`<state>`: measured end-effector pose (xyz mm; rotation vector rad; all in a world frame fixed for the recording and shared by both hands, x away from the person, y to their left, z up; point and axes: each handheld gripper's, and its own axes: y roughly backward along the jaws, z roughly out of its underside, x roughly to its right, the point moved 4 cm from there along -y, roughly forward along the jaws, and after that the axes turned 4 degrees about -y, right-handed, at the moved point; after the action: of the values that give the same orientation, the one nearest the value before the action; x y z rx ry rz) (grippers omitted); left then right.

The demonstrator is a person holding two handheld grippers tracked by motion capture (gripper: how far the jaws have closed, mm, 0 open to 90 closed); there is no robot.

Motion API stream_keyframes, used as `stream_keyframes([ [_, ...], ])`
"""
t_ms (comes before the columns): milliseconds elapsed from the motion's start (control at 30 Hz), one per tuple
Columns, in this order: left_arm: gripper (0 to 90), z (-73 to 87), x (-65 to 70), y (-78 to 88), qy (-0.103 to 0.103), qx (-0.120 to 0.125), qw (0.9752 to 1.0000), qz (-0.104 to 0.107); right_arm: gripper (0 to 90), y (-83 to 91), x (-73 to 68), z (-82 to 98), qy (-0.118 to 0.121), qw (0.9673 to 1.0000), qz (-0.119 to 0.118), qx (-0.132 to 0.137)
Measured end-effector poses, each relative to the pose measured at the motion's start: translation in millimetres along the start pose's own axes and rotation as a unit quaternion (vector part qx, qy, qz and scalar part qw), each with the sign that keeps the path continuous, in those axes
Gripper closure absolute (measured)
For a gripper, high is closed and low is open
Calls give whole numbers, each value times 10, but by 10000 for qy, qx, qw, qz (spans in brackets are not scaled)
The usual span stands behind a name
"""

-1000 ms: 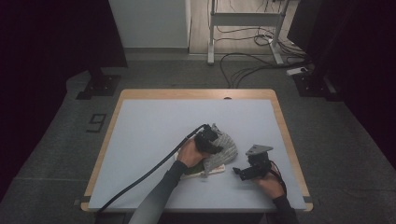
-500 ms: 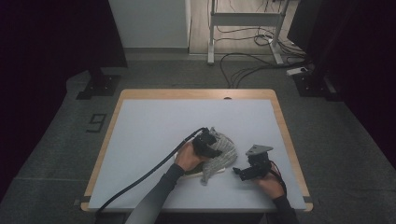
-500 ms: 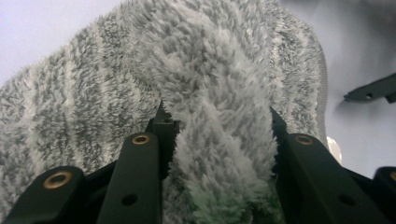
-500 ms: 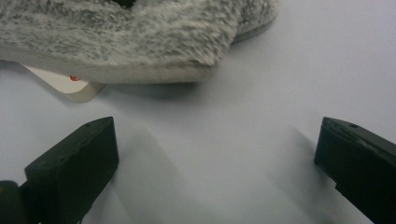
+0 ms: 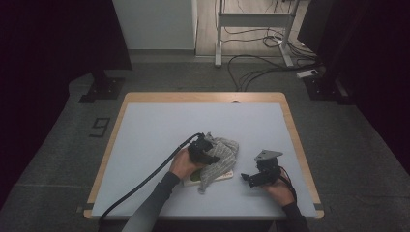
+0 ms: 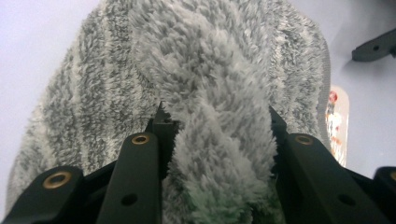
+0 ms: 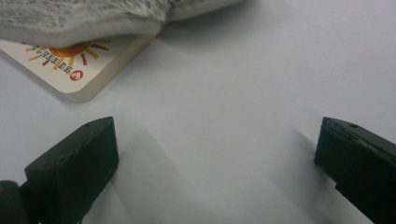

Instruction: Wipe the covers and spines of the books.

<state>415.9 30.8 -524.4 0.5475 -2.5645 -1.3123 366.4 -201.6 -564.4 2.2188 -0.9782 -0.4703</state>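
A fluffy grey striped cloth [image 5: 225,153] lies bunched at the table's front middle, draped over a flat book [image 5: 217,178] with a sun print. My left gripper [image 5: 209,155] is shut on a thick fold of the cloth [image 6: 219,93], which bulges up between both jaws [image 6: 217,122]. The book's edge [image 6: 338,123] peeks out at the cloth's right side. To the right, my right gripper [image 5: 246,178] rests low over the table, jaws wide apart [image 7: 217,135] with nothing between them. They point toward the book's corner [image 7: 74,70] and the cloth's hem [image 7: 93,16].
The pale table top [image 5: 159,130] has a wooden rim [image 5: 203,97]. A thick black cable [image 5: 145,181] trails from the left gripper toward the front left edge. Beyond the table are a stand's legs and floor cables [image 5: 256,67].
My left hand has shifted a little leftward, dragging the gripped cloth with it over the book. The right gripper has stayed where it was.
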Motion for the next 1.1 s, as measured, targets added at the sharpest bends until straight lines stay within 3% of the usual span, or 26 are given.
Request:
stream_keyframes([
  [1100,616,728,-161,567,406,34,9986,-328,0,0,0,0,2,10000,3,8],
])
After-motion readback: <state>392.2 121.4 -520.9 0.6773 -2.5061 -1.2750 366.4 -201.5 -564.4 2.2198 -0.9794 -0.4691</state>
